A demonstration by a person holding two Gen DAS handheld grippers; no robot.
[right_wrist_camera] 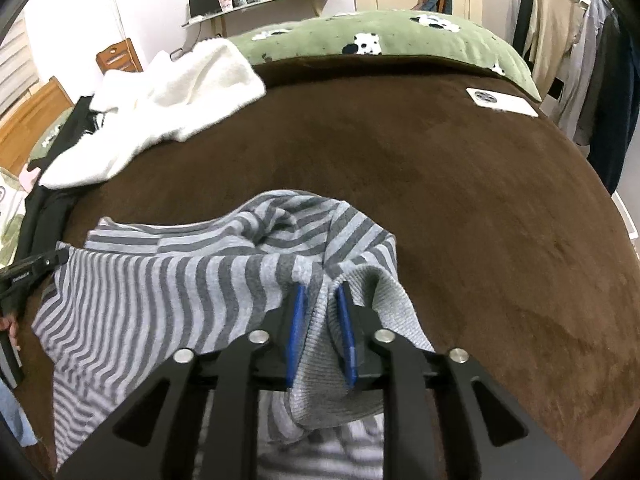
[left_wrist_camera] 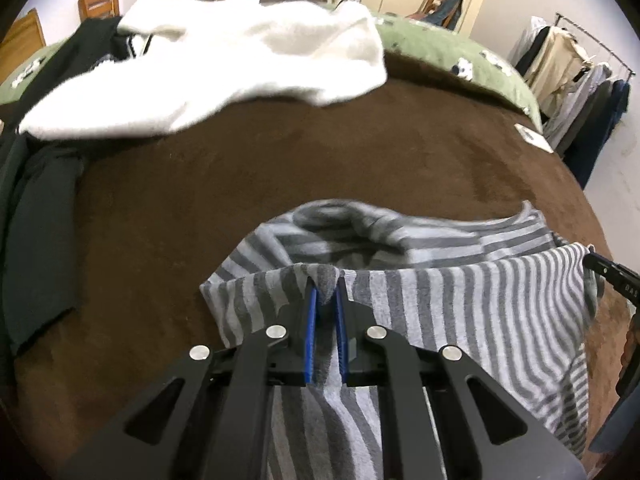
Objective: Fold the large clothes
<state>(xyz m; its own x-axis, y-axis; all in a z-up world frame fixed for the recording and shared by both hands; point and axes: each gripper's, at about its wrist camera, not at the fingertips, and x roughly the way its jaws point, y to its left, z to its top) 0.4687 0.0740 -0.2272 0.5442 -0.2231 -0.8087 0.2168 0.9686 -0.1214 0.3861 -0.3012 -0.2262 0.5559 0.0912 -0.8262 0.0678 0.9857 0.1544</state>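
One bed with a brown plush cover [right_wrist_camera: 460,184] is filling both views, its near edge cut off by the frames. One green blanket with black-and-white animal patches [right_wrist_camera: 360,36] is lying across the far end. One fluffy white garment [left_wrist_camera: 224,60] is sprawling at the far left, partly overlapping one dark green-black garment [left_wrist_camera: 36,216] whose full shape is hidden at the edge of the frame. One grey-and-white striped knit garment [right_wrist_camera: 160,292] is lying bunched on the near part of the bed, its top edge being lifted between two tools. The left tongs [left_wrist_camera: 327,300] are pinching that edge narrowly between blue pads; the right tongs [right_wrist_camera: 322,300] are gripping a ribbed grey hem of the same garment. One small white card with a dark round mark [right_wrist_camera: 500,102] is resting at the far right; its print is too small to read. One clothes rack with hanging shirts and coats [left_wrist_camera: 576,80] is standing beyond, cropped.
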